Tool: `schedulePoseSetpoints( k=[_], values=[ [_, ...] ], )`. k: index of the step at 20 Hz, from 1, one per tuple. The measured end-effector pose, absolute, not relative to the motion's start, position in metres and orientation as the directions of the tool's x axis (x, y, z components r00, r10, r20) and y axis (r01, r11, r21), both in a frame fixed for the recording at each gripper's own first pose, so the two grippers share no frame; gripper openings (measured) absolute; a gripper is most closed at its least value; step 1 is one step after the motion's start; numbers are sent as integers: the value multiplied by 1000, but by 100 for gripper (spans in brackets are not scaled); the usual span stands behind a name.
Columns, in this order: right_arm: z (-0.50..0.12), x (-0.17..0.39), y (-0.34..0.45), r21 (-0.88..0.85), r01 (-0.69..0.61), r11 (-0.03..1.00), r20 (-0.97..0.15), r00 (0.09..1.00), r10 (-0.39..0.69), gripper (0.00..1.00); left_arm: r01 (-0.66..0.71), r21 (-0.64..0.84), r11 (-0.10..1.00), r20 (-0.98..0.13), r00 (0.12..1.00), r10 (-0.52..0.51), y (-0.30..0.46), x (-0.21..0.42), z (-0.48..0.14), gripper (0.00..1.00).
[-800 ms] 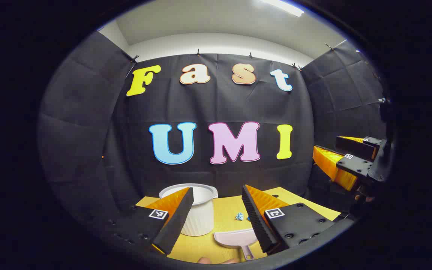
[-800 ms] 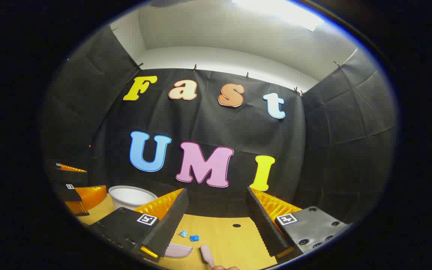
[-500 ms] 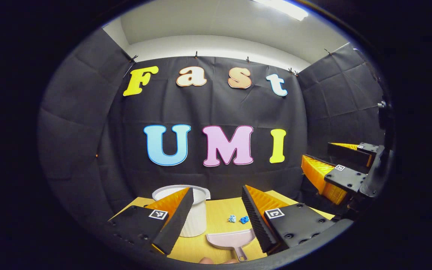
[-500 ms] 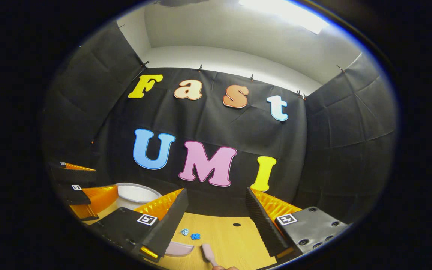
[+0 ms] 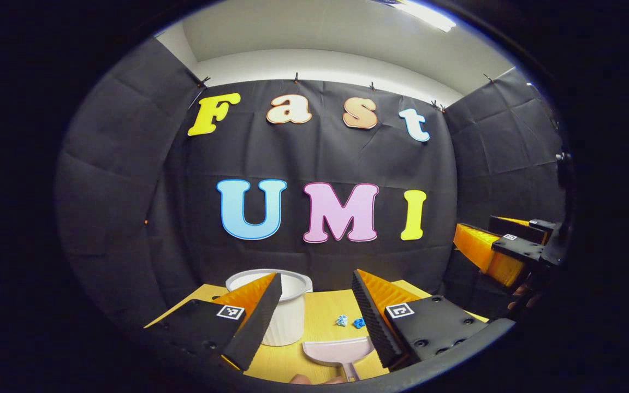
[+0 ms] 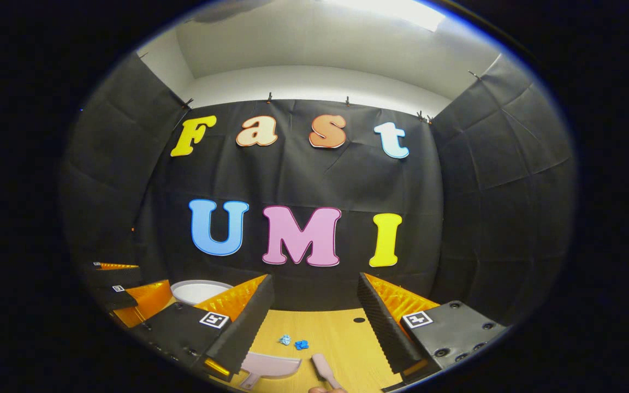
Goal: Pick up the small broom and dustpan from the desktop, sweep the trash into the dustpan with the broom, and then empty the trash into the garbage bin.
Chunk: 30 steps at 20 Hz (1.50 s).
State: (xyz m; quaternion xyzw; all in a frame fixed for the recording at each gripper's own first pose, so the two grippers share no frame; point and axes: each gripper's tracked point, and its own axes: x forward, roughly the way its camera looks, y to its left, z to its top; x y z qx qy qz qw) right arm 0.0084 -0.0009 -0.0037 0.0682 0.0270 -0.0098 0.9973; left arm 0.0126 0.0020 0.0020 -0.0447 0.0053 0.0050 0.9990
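Note:
In the left gripper view my left gripper (image 5: 316, 274) hangs open above the yellow desktop (image 5: 314, 305). Under it lies a pale pink dustpan (image 5: 338, 351), handle toward me. Two small blue scraps of trash (image 5: 349, 321) lie just beyond the pan. A white ribbed bin (image 5: 291, 316) stands to their left, partly hidden by my left finger. My right gripper (image 5: 474, 224) floats open at the right edge. In the right gripper view it (image 6: 314, 277) is open above the desktop, with the dustpan (image 6: 271, 364), the pink broom (image 6: 322, 367) and the trash (image 6: 292, 342) below. The left gripper (image 6: 150, 277) shows at far left.
The white bin (image 6: 200, 291) stands at the back left in the right gripper view. A small round hole (image 6: 359, 320) marks the desktop (image 6: 336, 333) beyond the broom. Black cloth walls close the booth on three sides. A fingertip (image 6: 320, 389) shows at the bottom edge.
Both grippers stay open and empty. The views have drifted slightly: the dustpan and broom sit a little farther right in the right gripper view, and the right gripper has shifted a little in the left gripper view.

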Motion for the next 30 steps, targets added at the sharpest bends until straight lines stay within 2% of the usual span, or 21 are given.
schedulePoseSetpoints(
  k=[3,4,6,8,10,13,15,19,22,28,30],
  values=[
    [-12,16,-9,128,11,992,-79,997,-1,99,25,-159,987,3,1000,-24,-9,19,5,76],
    [-11,19,-13,134,13,991,-72,997,-4,99,48,-208,977,12,999,-46,-14,21,5,76],
    [0,25,-20,155,15,988,-28,1000,-11,97,31,-250,968,23,999,-25,-11,25,6,76],
    [7,32,-24,175,8,985,4,1000,-8,99,-4,-229,973,37,999,13,-9,29,11,77],
    [-1,38,-20,183,-10,983,-14,1000,13,99,-40,-196,980,46,998,50,-6,34,14,76],
    [-7,41,-27,203,0,979,-43,999,9,99,-55,-167,984,15,998,58,-11,39,4,77],
    [-13,43,-32,185,6,983,-48,999,3,97,-65,-183,981,31,997,72,-10,38,11,77],
    [-23,40,-34,132,-4,991,-71,997,14,99,22,-307,951,77,997,2,-28,33,21,76],
    [-24,37,-31,127,-33,991,-62,997,41,99,-78,-209,975,24,996,85,-14,41,4,76],
    [-40,37,-26,115,-70,991,-83,993,80,97,-76,-177,981,-45,997,69,-28,46,-18,76],
    [-56,40,-25,109,-83,991,-126,987,96,99,-15,-155,988,-106,994,-1,-43,51,-39,76]
  ],
)
